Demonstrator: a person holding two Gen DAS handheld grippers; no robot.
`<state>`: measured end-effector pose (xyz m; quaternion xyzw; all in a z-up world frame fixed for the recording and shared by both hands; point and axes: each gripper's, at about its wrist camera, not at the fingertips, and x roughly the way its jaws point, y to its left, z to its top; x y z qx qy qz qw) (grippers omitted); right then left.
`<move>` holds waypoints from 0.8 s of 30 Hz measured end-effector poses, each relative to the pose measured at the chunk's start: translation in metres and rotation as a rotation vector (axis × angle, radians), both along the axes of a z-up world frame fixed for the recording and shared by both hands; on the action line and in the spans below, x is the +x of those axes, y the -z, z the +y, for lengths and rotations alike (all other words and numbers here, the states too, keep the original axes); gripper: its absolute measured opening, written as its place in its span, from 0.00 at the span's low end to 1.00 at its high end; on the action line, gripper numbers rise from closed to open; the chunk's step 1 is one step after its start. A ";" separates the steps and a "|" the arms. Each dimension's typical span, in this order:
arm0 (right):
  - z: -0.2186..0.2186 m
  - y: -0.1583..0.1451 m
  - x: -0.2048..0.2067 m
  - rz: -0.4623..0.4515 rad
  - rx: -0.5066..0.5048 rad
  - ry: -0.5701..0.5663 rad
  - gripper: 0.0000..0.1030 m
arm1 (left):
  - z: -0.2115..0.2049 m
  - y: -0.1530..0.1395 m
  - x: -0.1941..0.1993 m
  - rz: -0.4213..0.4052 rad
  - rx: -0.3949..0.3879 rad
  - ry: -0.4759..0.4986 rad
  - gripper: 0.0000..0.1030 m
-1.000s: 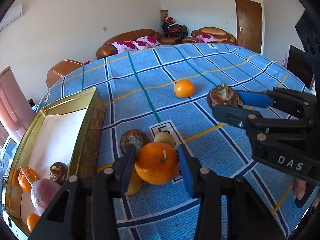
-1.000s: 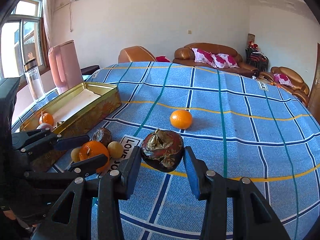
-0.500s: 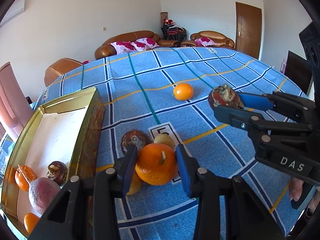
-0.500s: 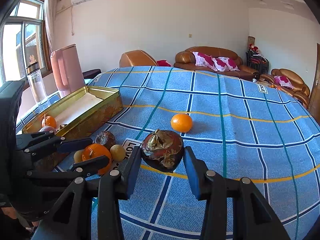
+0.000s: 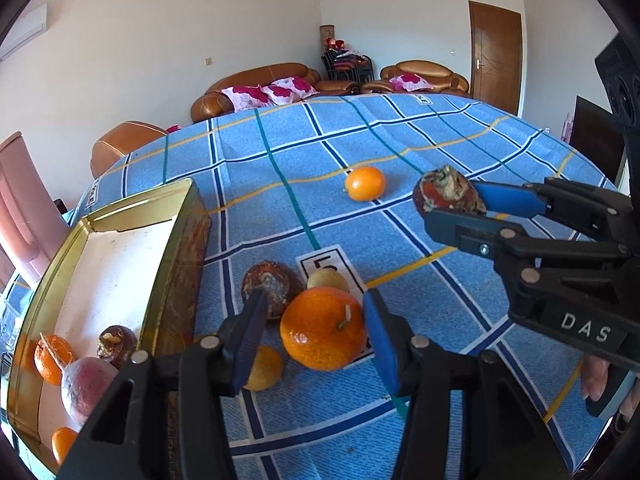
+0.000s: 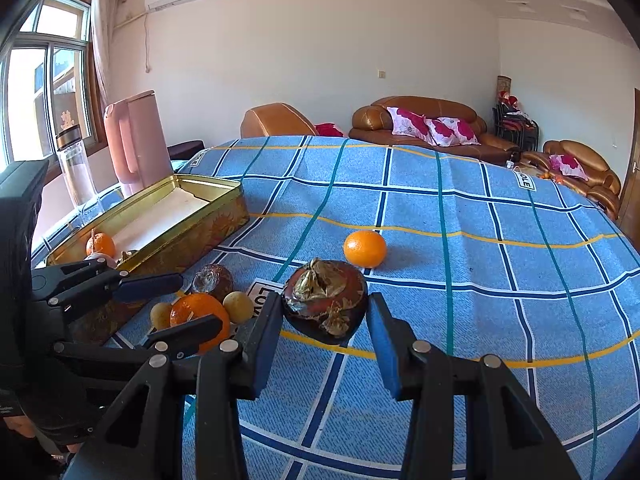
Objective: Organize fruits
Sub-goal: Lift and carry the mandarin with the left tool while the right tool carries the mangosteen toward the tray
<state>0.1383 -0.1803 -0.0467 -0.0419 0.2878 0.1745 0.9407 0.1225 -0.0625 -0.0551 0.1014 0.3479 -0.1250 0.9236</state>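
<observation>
My left gripper [image 5: 316,320] is open around a large orange [image 5: 323,328] on the blue tablecloth; the right pad is near it, the left pad stands apart. A brown fruit [image 5: 271,285], a small yellow-green fruit [image 5: 328,279] and a yellow fruit [image 5: 264,368] crowd it. My right gripper [image 6: 324,316] is shut on a dark reddish mangosteen [image 6: 326,300], held above the cloth; it also shows in the left wrist view [image 5: 444,196]. A gold tin [image 5: 176,248] at the left holds several fruits. A lone orange [image 6: 365,249] lies farther out.
A pink kettle [image 6: 136,140] and a glass bottle [image 6: 74,168] stand beyond the tin. Brown sofas [image 6: 420,124] and a wooden door [image 5: 496,52] lie behind the table. A white label [image 5: 330,262] is on the cloth by the fruit cluster.
The left gripper's jaws have spread a little wider around the large orange. The right gripper has kept its hold on the mangosteen and barely shifted.
</observation>
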 end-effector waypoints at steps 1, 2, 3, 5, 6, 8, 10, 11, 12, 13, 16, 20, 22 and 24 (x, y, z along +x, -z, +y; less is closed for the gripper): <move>0.000 0.000 0.000 0.000 0.001 0.000 0.44 | -0.002 0.002 0.002 0.010 0.011 -0.001 0.53; 0.000 0.000 0.000 0.001 0.002 0.000 0.44 | -0.003 0.003 0.003 0.020 0.018 0.001 0.53; 0.000 0.000 0.000 0.001 0.001 -0.001 0.44 | -0.003 0.004 0.004 0.029 0.020 0.004 0.51; 0.000 0.000 0.001 0.001 0.001 -0.002 0.44 | -0.004 0.005 0.005 0.035 0.024 0.006 0.46; 0.000 0.000 0.001 0.002 0.001 -0.003 0.44 | -0.005 0.005 0.004 0.034 0.025 0.009 0.45; 0.000 0.000 0.001 0.003 0.001 -0.004 0.44 | -0.005 0.005 0.004 0.032 0.024 0.015 0.45; 0.000 0.000 0.001 0.002 0.003 -0.005 0.44 | -0.003 0.004 0.003 0.026 0.015 0.013 0.44; 0.001 0.000 0.001 0.000 0.003 -0.005 0.44 | -0.002 0.003 0.002 0.021 0.008 0.012 0.44; 0.001 0.000 0.001 -0.001 0.003 -0.005 0.44 | -0.001 0.002 0.001 0.014 0.002 0.009 0.44; 0.001 0.000 0.001 -0.003 0.004 -0.005 0.44 | 0.000 0.001 0.000 0.007 -0.004 0.008 0.44; 0.001 0.000 -0.001 -0.010 0.007 -0.009 0.44 | 0.004 -0.004 -0.006 -0.026 -0.029 0.001 0.44; 0.000 -0.003 -0.005 -0.033 0.018 -0.022 0.44 | 0.014 -0.012 -0.014 -0.084 -0.066 -0.034 0.44; -0.001 -0.004 -0.008 -0.046 0.023 -0.033 0.44 | 0.019 -0.015 -0.016 -0.108 -0.085 -0.048 0.44; -0.001 -0.005 -0.010 -0.059 0.027 -0.041 0.44 | 0.023 -0.018 -0.019 -0.131 -0.101 -0.063 0.44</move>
